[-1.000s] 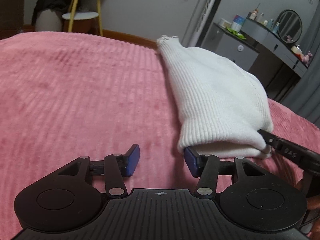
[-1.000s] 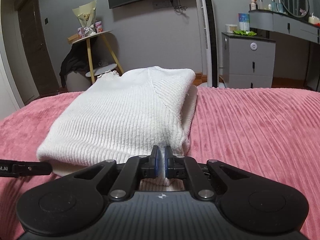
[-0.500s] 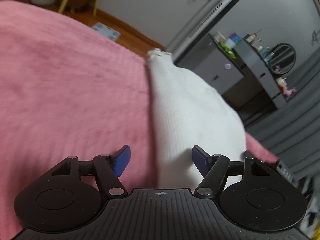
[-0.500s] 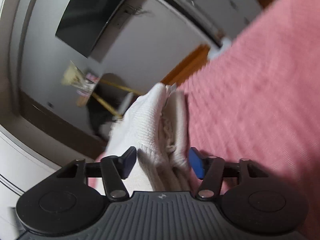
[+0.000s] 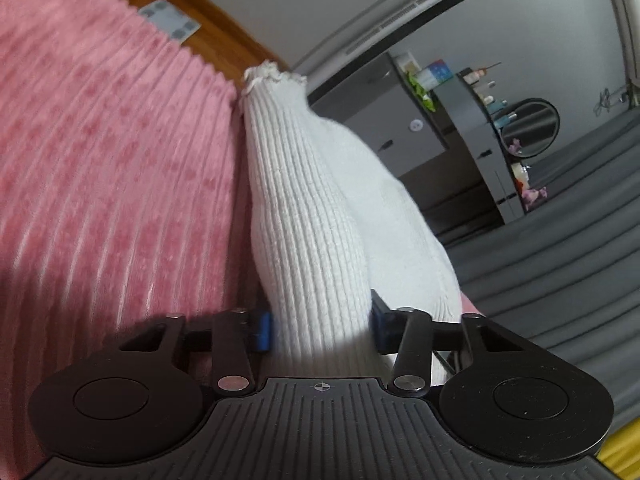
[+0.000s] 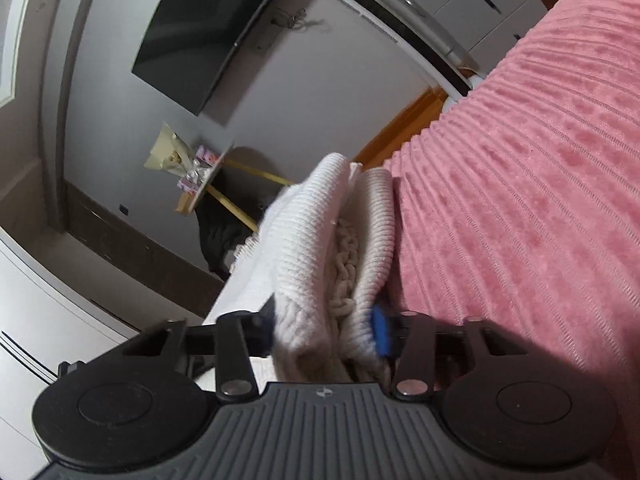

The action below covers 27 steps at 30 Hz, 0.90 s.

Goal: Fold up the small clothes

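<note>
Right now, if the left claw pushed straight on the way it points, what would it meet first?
The folded white knit garment: the left claw is closing on its near edge, fabric already between its pads. Beyond looks like more garment, though depth is unclear.

Bedroom, both views tilted. Pink ribbed bedspread (image 5: 100, 184) fills the foreground, wood floor (image 5: 224, 36) beyond its edge with a pale scale-like mat (image 5: 170, 24) on it. Walls plain grey (image 6: 328, 92). Wall-mounted dark TV (image 6: 188, 36), cable dangling near its corner. White tower fan (image 5: 384, 36) against the wall. Grey drawer cabinet (image 5: 404, 136) next to a grey dressing table (image 5: 480, 132) with bottles and a round mirror (image 5: 530, 128). Grey curtain (image 5: 560, 240) on the right. Small round side table with yellow legs (image 6: 224, 184), wrapped bouquet (image 6: 168, 156) on top, dark clothing heaped beneath. Dim, even indoor light.
</note>
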Motion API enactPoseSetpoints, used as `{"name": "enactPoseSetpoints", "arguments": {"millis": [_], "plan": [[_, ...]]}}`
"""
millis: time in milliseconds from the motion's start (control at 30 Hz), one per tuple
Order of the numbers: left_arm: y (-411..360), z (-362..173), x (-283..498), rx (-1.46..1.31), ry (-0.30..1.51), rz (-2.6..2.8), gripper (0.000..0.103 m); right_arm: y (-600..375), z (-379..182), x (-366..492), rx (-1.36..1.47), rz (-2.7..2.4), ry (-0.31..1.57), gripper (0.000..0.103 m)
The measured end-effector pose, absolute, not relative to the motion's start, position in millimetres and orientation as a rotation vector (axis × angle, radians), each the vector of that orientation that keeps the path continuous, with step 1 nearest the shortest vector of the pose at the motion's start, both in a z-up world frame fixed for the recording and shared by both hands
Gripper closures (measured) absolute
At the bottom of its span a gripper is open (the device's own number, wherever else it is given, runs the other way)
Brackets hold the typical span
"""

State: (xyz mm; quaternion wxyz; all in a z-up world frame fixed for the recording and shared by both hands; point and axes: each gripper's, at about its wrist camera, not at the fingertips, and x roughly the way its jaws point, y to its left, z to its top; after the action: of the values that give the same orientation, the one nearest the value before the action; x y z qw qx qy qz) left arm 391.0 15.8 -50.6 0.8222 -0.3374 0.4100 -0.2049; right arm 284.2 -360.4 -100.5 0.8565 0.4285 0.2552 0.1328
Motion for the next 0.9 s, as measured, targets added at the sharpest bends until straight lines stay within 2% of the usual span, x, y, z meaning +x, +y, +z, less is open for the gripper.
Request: {"name": "enactPoseSetpoints", "arguments": {"millis": [333,600,667,700,767,833,900], "plan": [[39.0,26.3,324.4,-0.578,0.731,-0.469,0.06,-322.3,-29.8,245.9,0.685,0.357,0.442,0.066],[76.7,1.7,254.1,-0.548,0.802,-0.313,0.058,-265.4,-20.0,207.8,0.583,0.423,0.581,0.066],[77.6,-8.6,243.0,-0.47,0.828,-0.244,0.048,-251.9,-27.7,199.5,0.531,0.418,0.608,0.064],[78.9,-12.3,236.8,-0.441,0.852,-0.195,0.046,-248.2,-33.8,199.0,0.51,0.387,0.669,0.06],[83.9,-10.0,214.6,-0.437,0.815,-0.157,0.034,-252.2,-40.5,195.6,0.529,0.305,0.756,0.053],[87.4,-4.3,194.0,-0.445,0.779,-0.109,0.027,-263.1,-30.7,178.9,0.552,0.262,0.712,0.052],[83.9,-1.1,179.9,-0.432,0.757,-0.067,0.026,-264.4,-16.9,160.4,0.476,0.194,0.661,0.055]]}}
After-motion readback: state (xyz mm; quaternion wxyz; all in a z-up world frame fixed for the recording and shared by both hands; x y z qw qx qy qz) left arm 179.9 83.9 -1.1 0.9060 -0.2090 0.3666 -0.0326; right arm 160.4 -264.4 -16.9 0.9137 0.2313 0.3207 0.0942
